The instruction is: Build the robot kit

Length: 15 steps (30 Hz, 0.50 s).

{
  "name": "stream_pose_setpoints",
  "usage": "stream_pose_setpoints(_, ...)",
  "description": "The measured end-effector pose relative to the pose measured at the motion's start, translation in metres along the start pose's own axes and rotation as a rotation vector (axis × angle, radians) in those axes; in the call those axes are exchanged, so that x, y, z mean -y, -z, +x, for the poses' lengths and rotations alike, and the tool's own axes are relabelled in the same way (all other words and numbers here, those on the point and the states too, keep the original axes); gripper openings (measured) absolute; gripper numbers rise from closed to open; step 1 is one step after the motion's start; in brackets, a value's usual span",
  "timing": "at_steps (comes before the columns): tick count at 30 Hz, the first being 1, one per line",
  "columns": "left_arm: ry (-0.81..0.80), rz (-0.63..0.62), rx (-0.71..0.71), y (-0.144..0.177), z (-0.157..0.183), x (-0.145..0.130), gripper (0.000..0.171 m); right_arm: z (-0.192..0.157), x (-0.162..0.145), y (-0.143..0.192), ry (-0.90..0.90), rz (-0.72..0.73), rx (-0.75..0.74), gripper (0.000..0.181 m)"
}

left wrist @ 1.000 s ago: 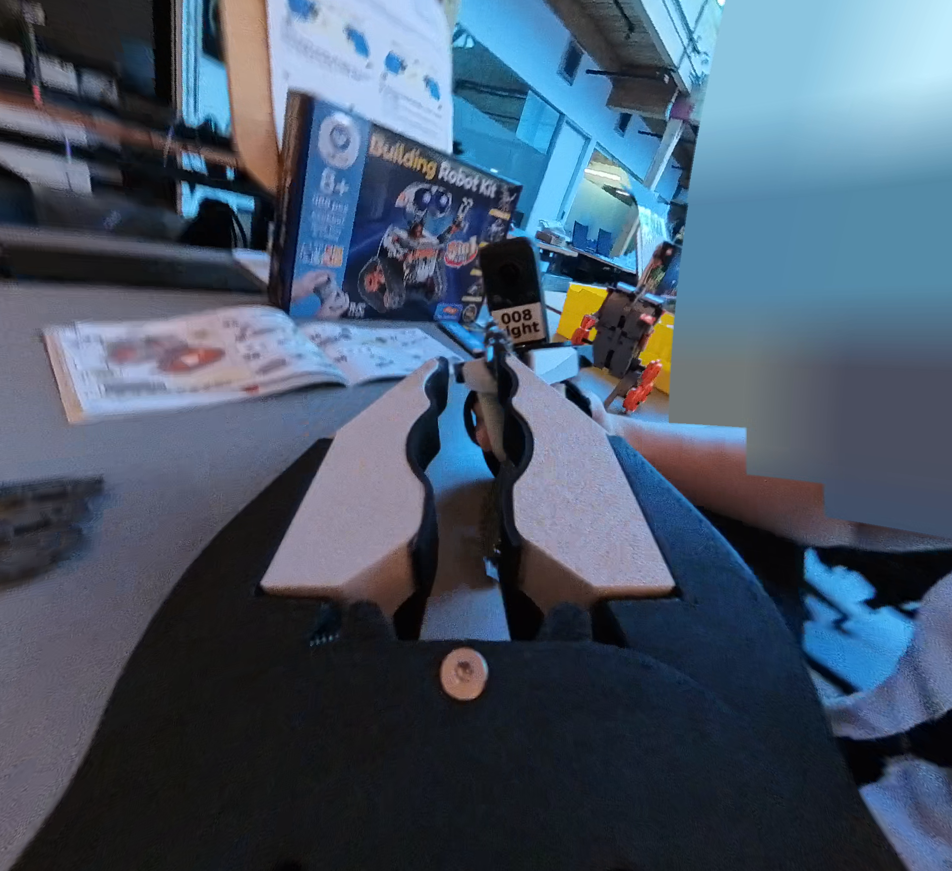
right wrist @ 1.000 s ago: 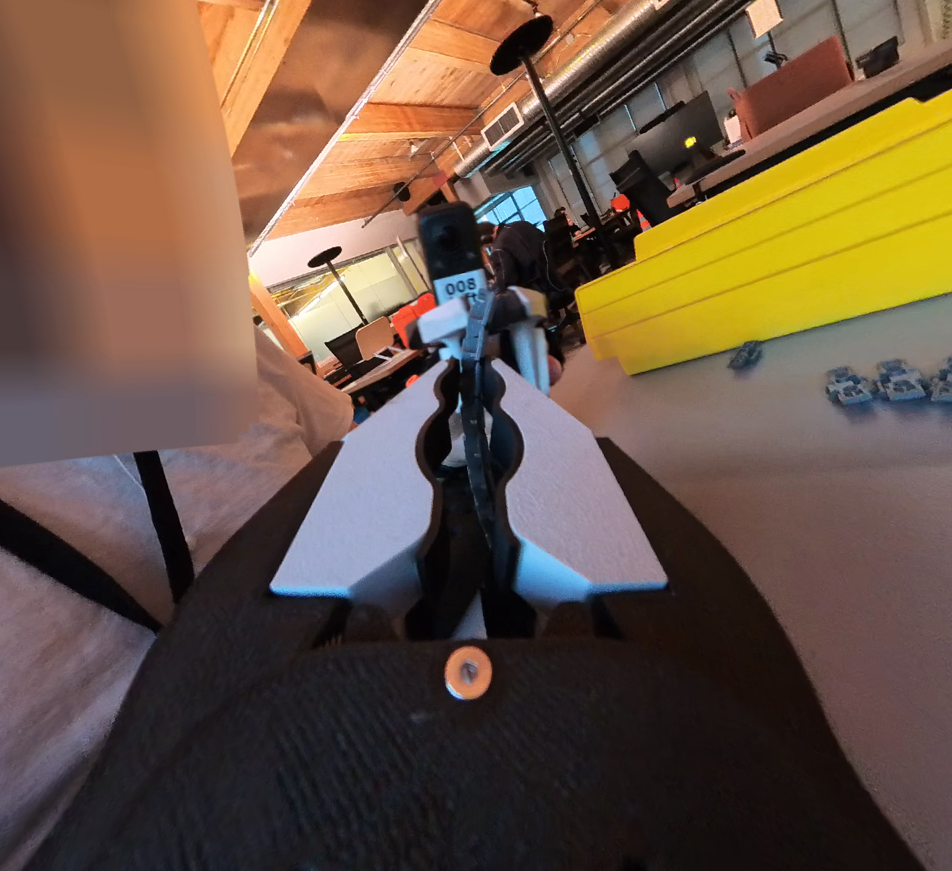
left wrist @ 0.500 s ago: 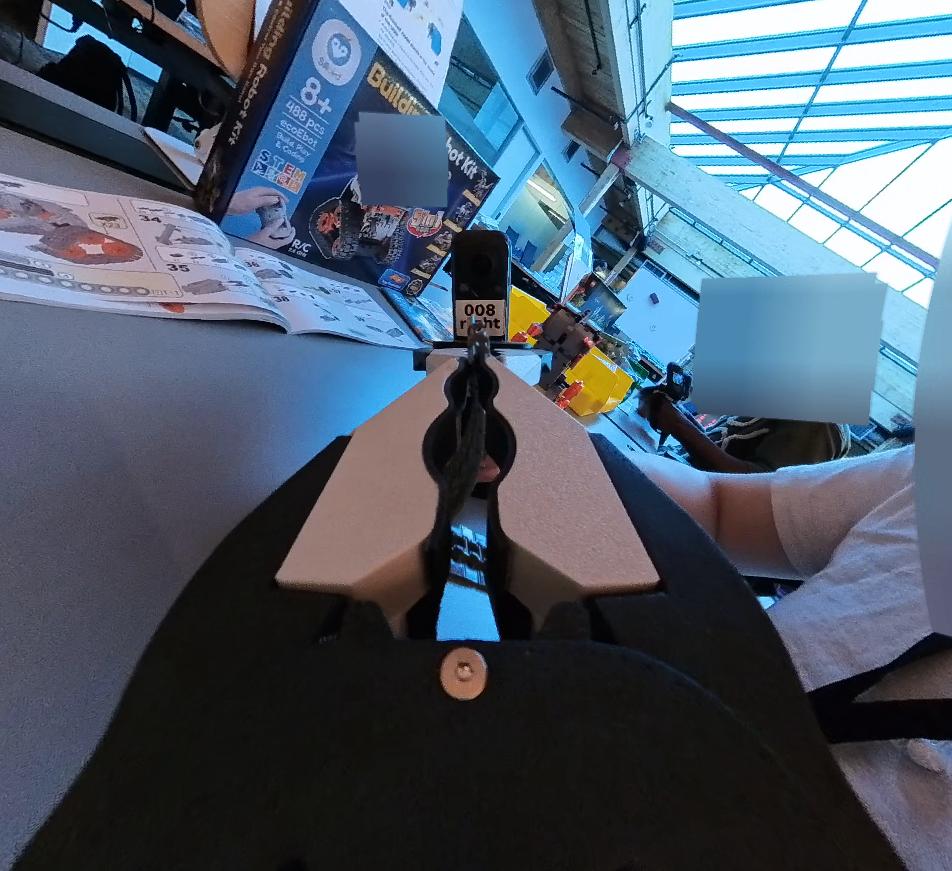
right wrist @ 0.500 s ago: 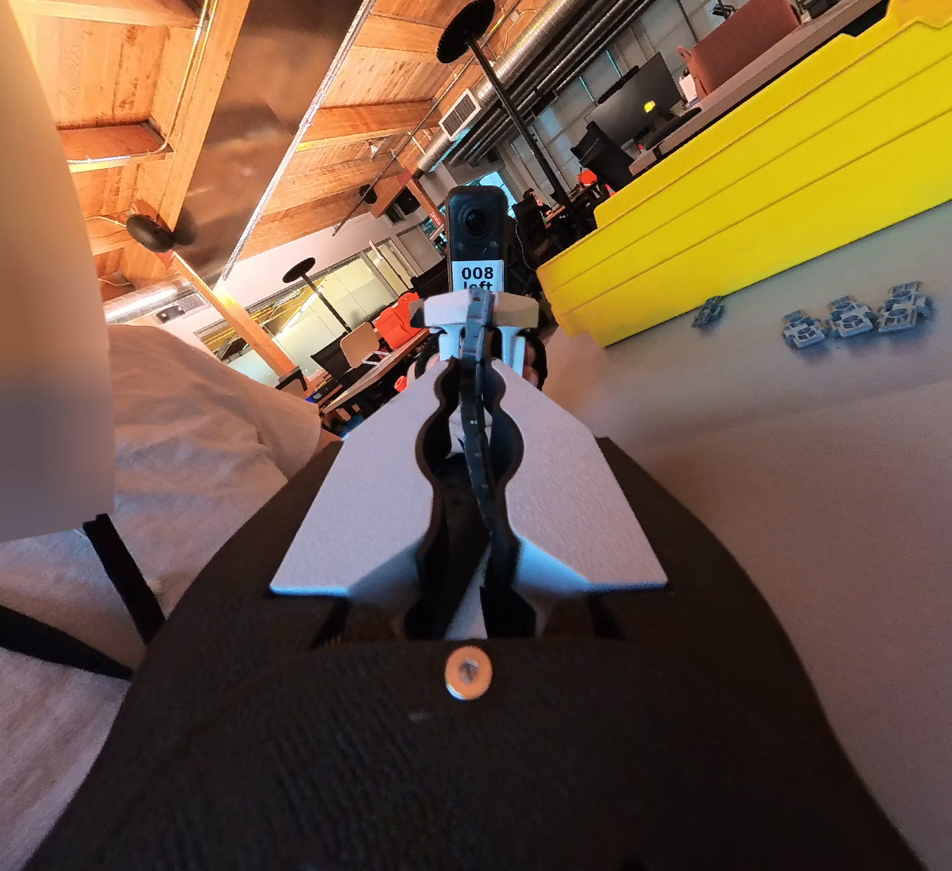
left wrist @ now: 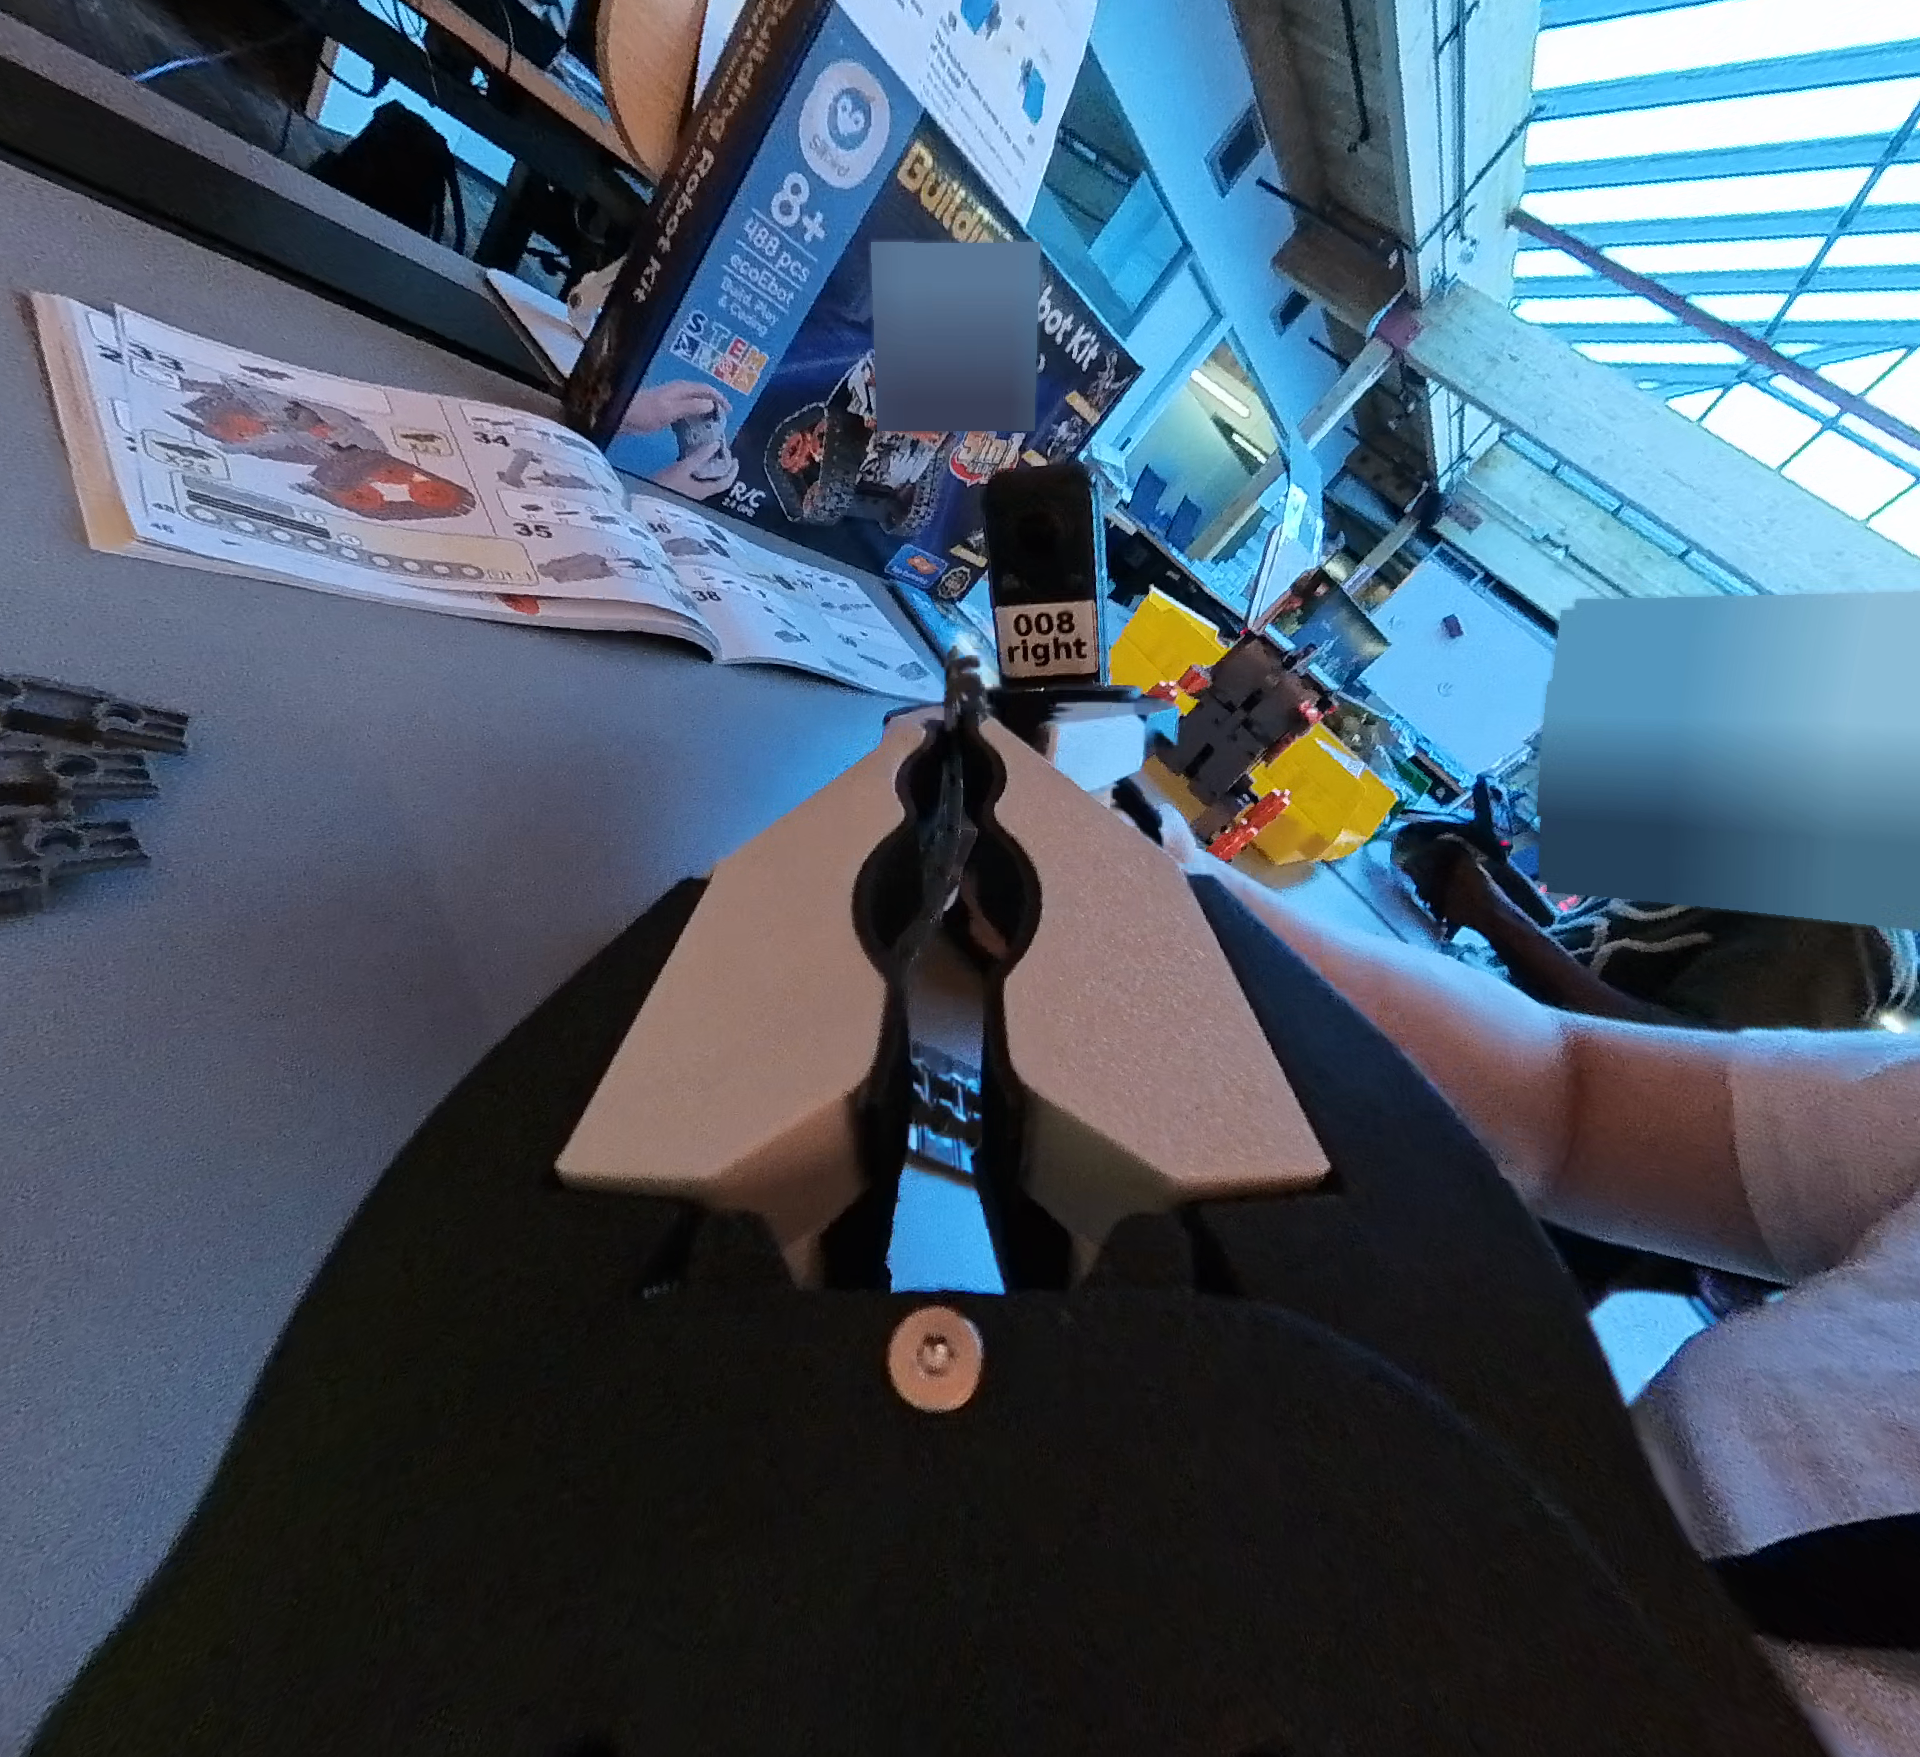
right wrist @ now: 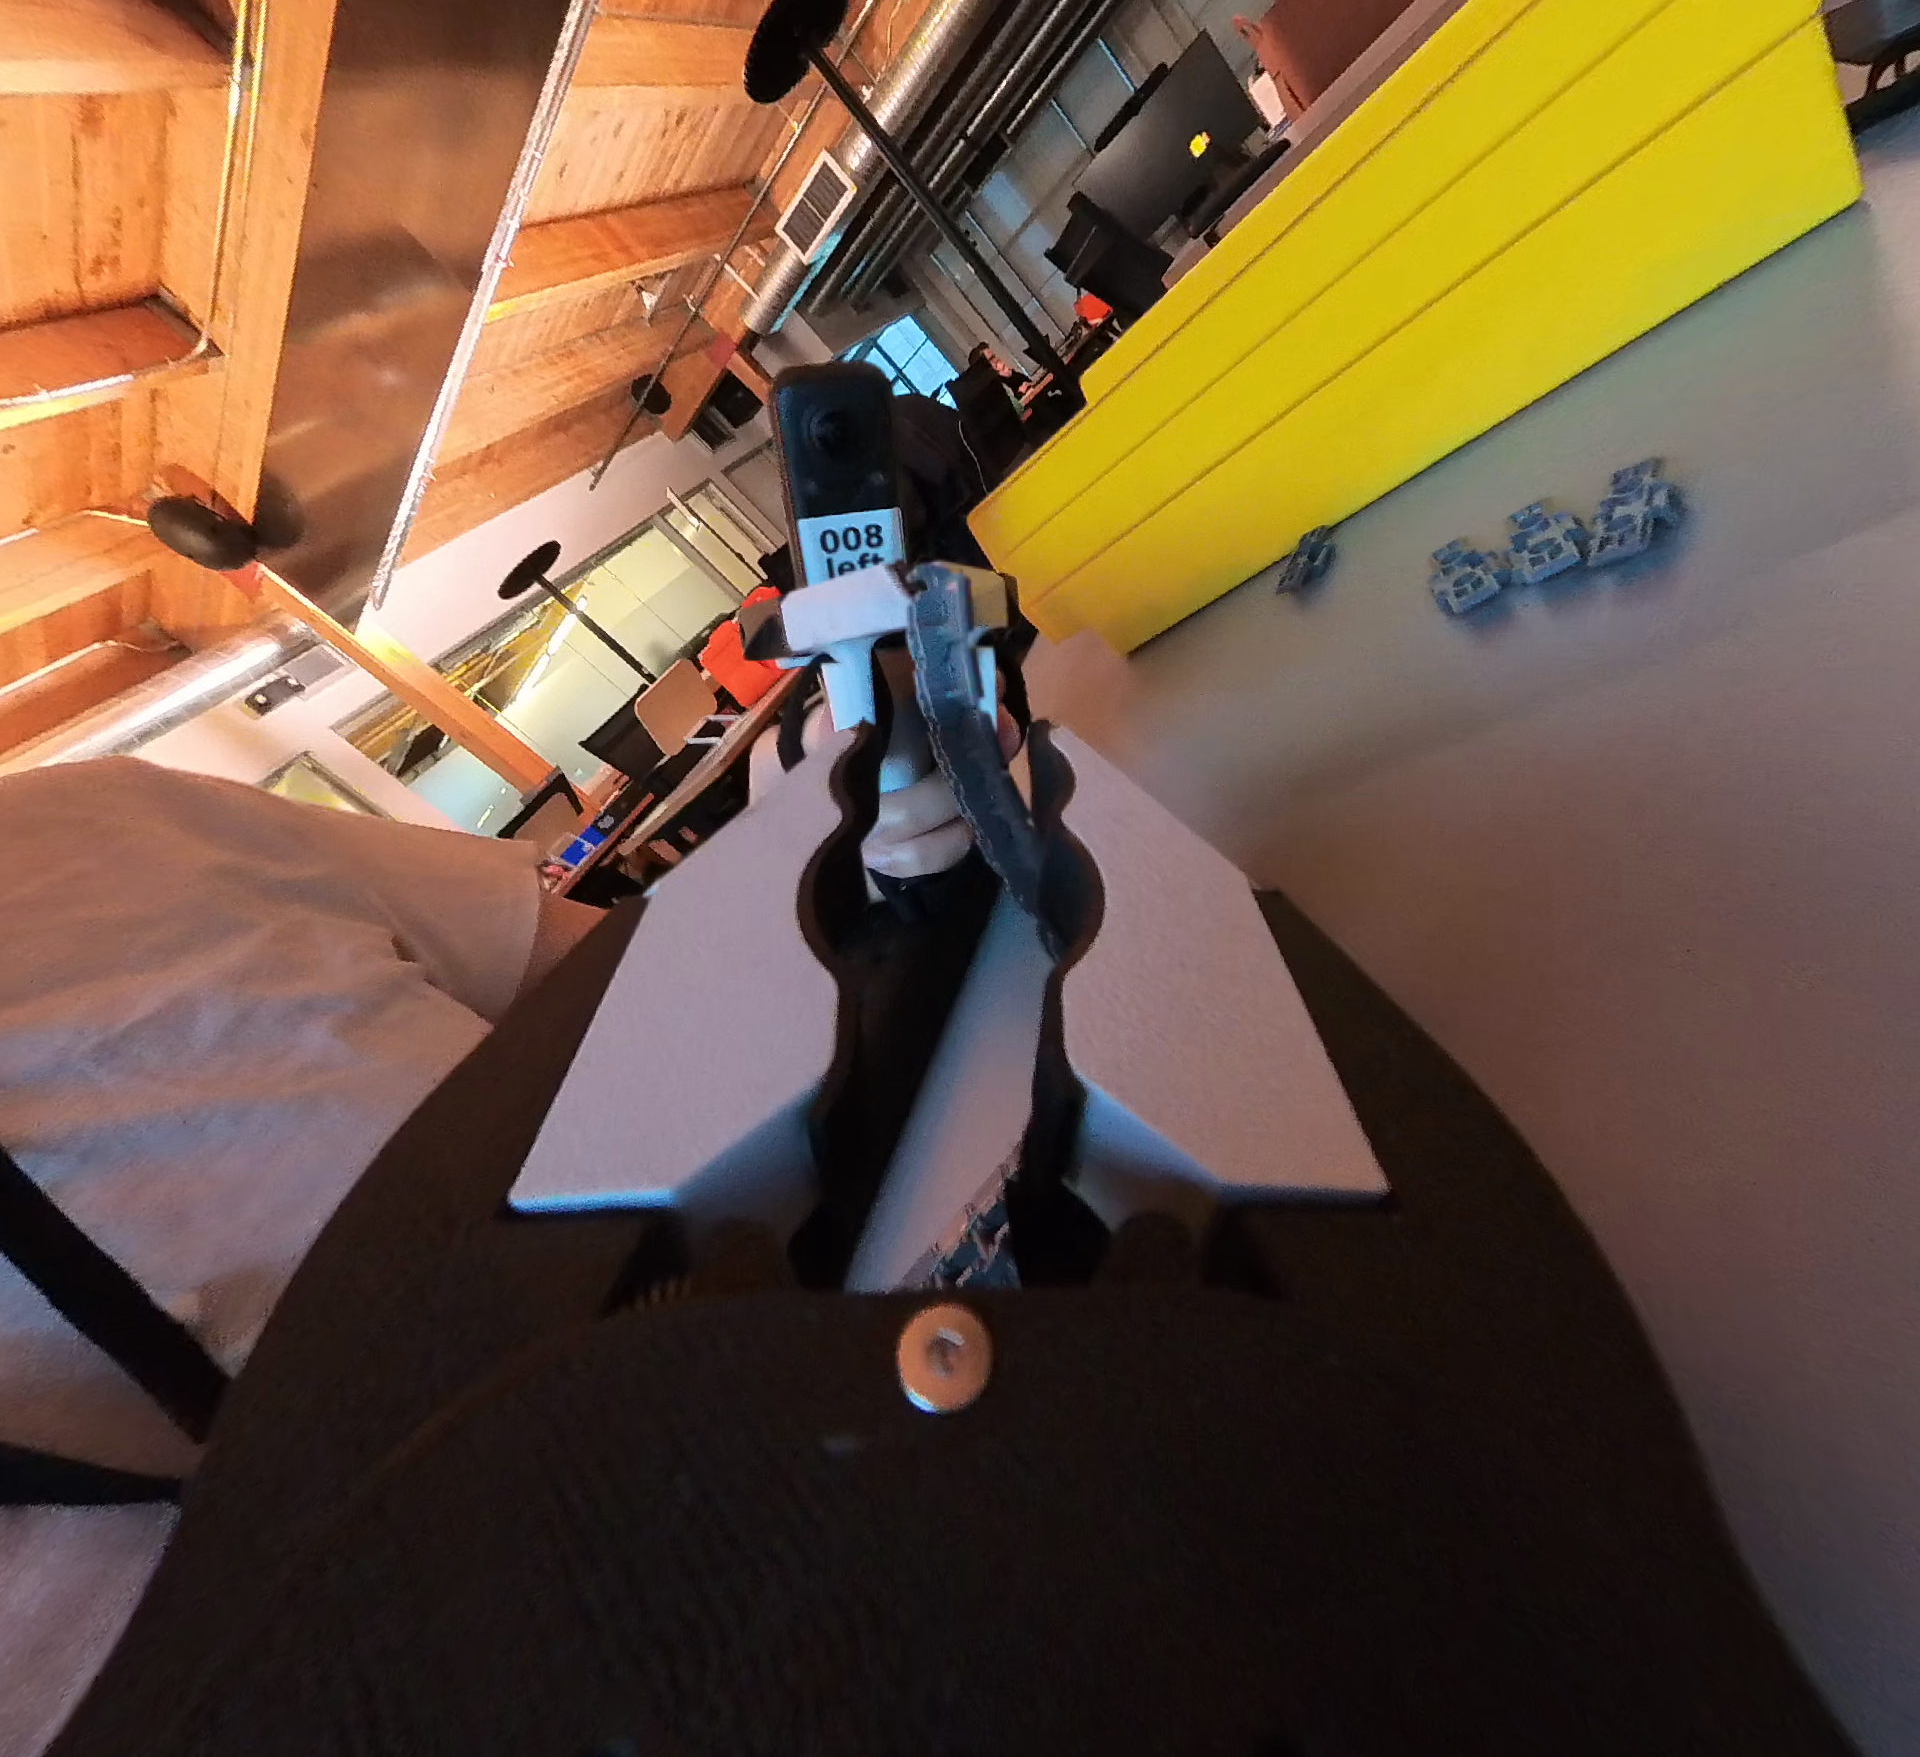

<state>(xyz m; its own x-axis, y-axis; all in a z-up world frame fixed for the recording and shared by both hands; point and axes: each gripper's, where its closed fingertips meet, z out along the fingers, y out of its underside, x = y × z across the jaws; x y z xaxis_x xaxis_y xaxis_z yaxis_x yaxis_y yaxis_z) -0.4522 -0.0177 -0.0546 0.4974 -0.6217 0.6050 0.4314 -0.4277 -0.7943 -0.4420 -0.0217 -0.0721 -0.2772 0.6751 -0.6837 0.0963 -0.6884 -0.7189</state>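
My left gripper (left wrist: pixel 954 731) is shut on a thin dark grey toothed strip (left wrist: pixel 948 834) that stands edge-on between its pads. My right gripper faces it nose to nose; its camera body (left wrist: pixel 1039 564) shows just beyond the tips. In the right wrist view my right gripper (right wrist: pixel 951 751) is open. The strip (right wrist: pixel 971 772) runs from the left gripper (right wrist: pixel 914 606) back through the right jaws and leans toward the right-hand finger, with a clear gap on the other side. Both grippers are above the grey table (right wrist: pixel 1558 876).
An open instruction booklet (left wrist: pixel 364 481) and a blue kit box (left wrist: pixel 810 336) stand behind on the left. Dark grey parts (left wrist: pixel 73 772) lie at the far left. A dark model (left wrist: pixel 1247 731) sits by a yellow bin. Yellow bins (right wrist: pixel 1455 253) and small grey parts (right wrist: pixel 1548 544) are at the right. The tips of both grippers are at nearly the same place.
My left gripper shut on the strip a second ago and stays shut. My right gripper, shut on the strip until now, has opened and let go of it.
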Motion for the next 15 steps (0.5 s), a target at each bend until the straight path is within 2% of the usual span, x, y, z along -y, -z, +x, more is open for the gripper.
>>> stream_pose_setpoints(3, -0.034, -0.01, 0.021, -0.003, -0.001, -0.001, 0.0, -0.001, -0.002, -0.003, 0.04, -0.022, -0.001, 0.02)
stream_pose_setpoints(5, -0.045, -0.007, 0.024, -0.003, -0.002, -0.001, 0.0, -0.001, -0.003, -0.002, 0.039, -0.038, 0.001, 0.008)
stream_pose_setpoints(9, -0.069, -0.025, 0.078, -0.006, -0.007, -0.004, 0.0, 0.006, -0.002, 0.002, 0.041, -0.089, -0.015, 0.007)
stream_pose_setpoints(13, -0.06, -0.029, 0.135, -0.008, -0.016, -0.005, 0.001, 0.014, -0.003, 0.004, -0.004, -0.262, 0.014, 0.008)
stream_pose_setpoints(15, -0.06, -0.021, 0.168, -0.007, -0.021, -0.005, 0.001, 0.02, -0.002, 0.003, 0.06, -0.331, 0.003, 0.008)
